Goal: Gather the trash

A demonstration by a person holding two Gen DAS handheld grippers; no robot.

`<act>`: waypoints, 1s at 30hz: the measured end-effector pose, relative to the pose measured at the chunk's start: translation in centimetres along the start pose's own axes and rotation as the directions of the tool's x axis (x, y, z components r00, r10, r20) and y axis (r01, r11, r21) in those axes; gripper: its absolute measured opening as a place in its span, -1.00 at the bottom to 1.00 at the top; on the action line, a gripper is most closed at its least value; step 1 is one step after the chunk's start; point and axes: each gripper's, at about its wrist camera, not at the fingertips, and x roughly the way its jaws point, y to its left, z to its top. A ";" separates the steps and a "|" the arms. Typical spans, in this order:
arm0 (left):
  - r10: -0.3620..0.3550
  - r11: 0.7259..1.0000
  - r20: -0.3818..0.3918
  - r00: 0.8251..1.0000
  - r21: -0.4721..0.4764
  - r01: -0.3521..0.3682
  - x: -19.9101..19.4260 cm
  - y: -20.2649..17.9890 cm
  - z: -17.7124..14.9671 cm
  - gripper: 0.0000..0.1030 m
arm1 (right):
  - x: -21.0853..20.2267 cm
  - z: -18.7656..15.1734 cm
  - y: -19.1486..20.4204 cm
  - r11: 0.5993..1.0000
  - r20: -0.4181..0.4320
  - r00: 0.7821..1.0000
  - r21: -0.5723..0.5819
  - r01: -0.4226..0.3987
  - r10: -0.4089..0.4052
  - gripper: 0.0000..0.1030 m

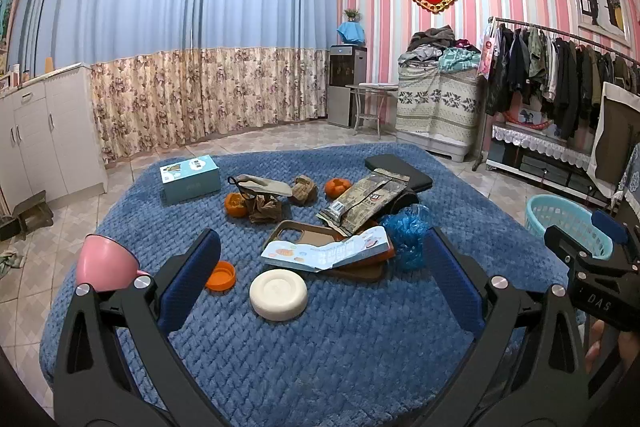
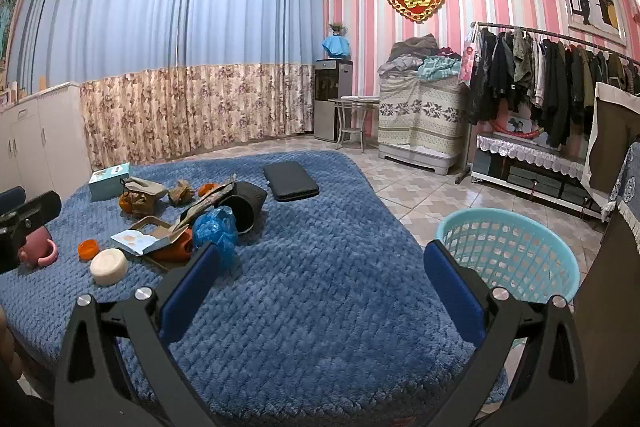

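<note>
Both grippers hang over a blue quilted blanket that covers a raised surface. The left gripper has its jaws spread wide with nothing between them, and the right gripper is likewise wide open and empty above a bare stretch near the blanket's front edge. The litter lies in a loose heap toward the blanket's middle: a crumpled blue plastic bag, a torn foil packet, brown paper wads, orange peel halves and a flattened printed carton, which rests on a brown tray-like item whose shape is mostly covered. A white round puck and an orange lid sit nearer the front edge, a pink cup at the left edge is partly hidden by the left finger, and a pale blue box lies near the far left corner. A black pouch lies toward the far right corner. The turquoise basket stands off the blanket's right edge, its base cut off.
</note>
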 end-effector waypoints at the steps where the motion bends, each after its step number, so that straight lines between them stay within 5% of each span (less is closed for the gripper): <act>1: 0.000 1.000 -0.002 1.000 0.000 0.000 0.0 -0.1 0.0 0.90 | -0.1 -0.1 0.0 1.000 0.000 1.000 0.000 0.001 -0.001 0.93; 17: -0.001 1.000 -0.008 1.000 -0.002 0.001 0.7 0.3 -1.6 0.90 | 0.1 -0.3 -0.2 1.000 -0.004 1.000 -0.008 0.004 -0.004 0.93; 30: 0.031 0.999 -0.092 0.995 -0.015 -0.033 4.4 3.8 -3.8 0.90 | 0.3 -1.0 -1.7 0.999 -0.010 0.999 -0.010 0.042 -0.042 0.93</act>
